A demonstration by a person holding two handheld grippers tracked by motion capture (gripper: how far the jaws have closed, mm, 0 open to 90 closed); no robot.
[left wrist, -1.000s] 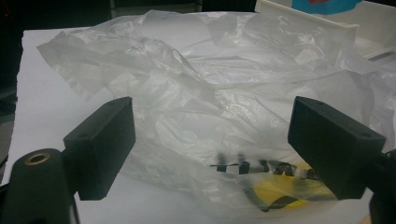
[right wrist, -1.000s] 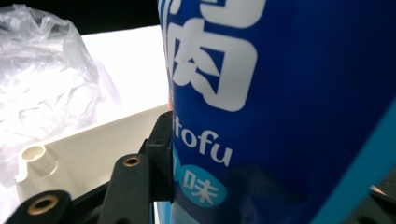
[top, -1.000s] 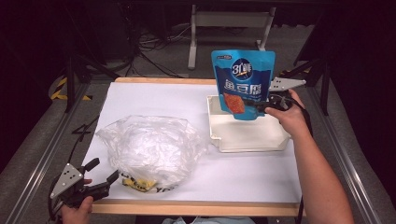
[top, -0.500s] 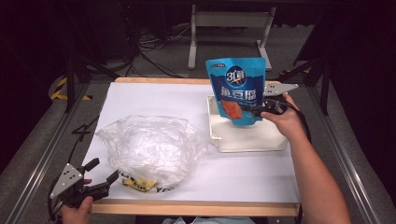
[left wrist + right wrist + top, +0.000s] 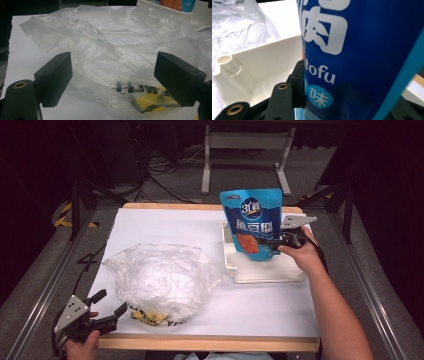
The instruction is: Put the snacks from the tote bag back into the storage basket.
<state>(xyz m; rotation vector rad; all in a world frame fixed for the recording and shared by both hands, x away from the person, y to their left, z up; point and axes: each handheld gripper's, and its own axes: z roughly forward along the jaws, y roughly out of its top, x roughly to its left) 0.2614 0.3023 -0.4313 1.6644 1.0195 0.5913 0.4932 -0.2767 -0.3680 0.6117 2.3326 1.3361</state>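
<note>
Lower than a second ago, the blue snack pouch [image 5: 252, 222] now hangs with its bottom edge inside the white tray [image 5: 265, 272] at the far right of the table [image 5: 165, 227]; before, it was held higher above the tray. The right claw [image 5: 267, 242] is clamped on the pouch's lower right edge, and the pouch stands upright, printed face toward the person. From the right gripper view, 1 black jaw presses flat against the blue film [image 5: 362, 50], with the tray's wall [image 5: 257, 53] just beyond.

At the near left corner, the left claw [image 5: 111, 304] rests with its jaws wide apart, holding nothing. It points at the crumpled clear plastic bag [image 5: 160, 280], which lies on the table just in front of it, yellow print showing through the film [image 5: 150, 103].

Risk from here, as a judgement: the grip is low and off to 1 side, so the tall pouch could tip or flop over the tray's rim when let go. Its base could also catch the near wall and fold.
</note>
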